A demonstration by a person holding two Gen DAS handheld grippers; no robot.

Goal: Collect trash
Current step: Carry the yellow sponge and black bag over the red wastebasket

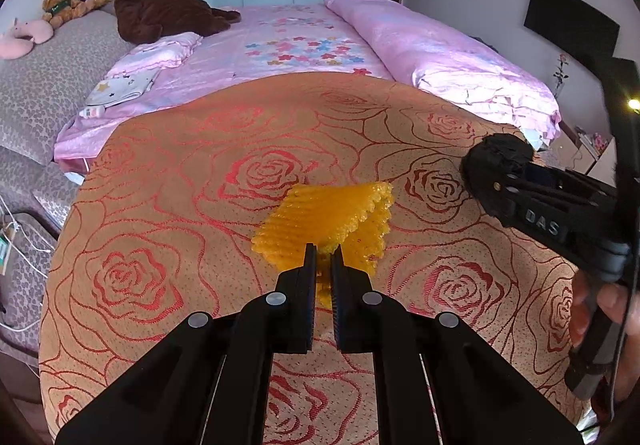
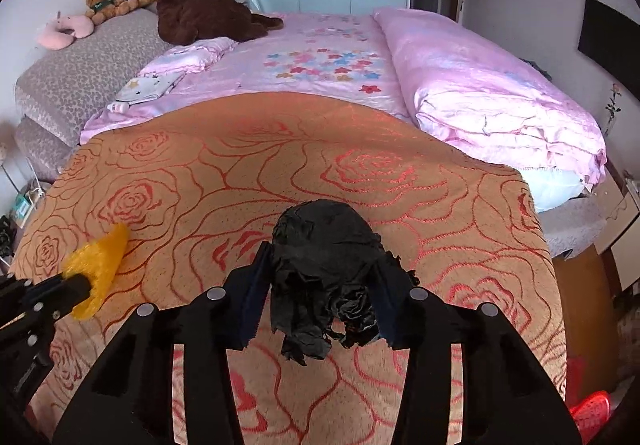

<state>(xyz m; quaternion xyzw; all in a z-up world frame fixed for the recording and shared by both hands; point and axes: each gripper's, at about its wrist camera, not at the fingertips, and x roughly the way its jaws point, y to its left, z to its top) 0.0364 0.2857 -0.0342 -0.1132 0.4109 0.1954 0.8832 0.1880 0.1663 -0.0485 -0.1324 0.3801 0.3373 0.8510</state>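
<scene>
My left gripper (image 1: pixel 323 251) is shut on a folded piece of yellow ribbed foam netting (image 1: pixel 320 217) and holds it over the rose-patterned orange blanket (image 1: pixel 168 173). It also shows at the left of the right wrist view (image 2: pixel 96 265). My right gripper (image 2: pixel 324 249) is shut on a crumpled wad of black paper (image 2: pixel 324 257) above the same blanket (image 2: pixel 440 205). In the left wrist view that wad (image 1: pixel 500 153) sits at the tip of the right gripper, to the right of the yellow netting.
A bed with a pink floral sheet (image 1: pixel 296 41) and a rolled pink duvet (image 1: pixel 452 57) lies behind the blanket. Plush toys (image 1: pixel 160 5) sit at the headboard. A red plastic basket (image 2: pixel 592 413) shows at the lower right, beside the bed.
</scene>
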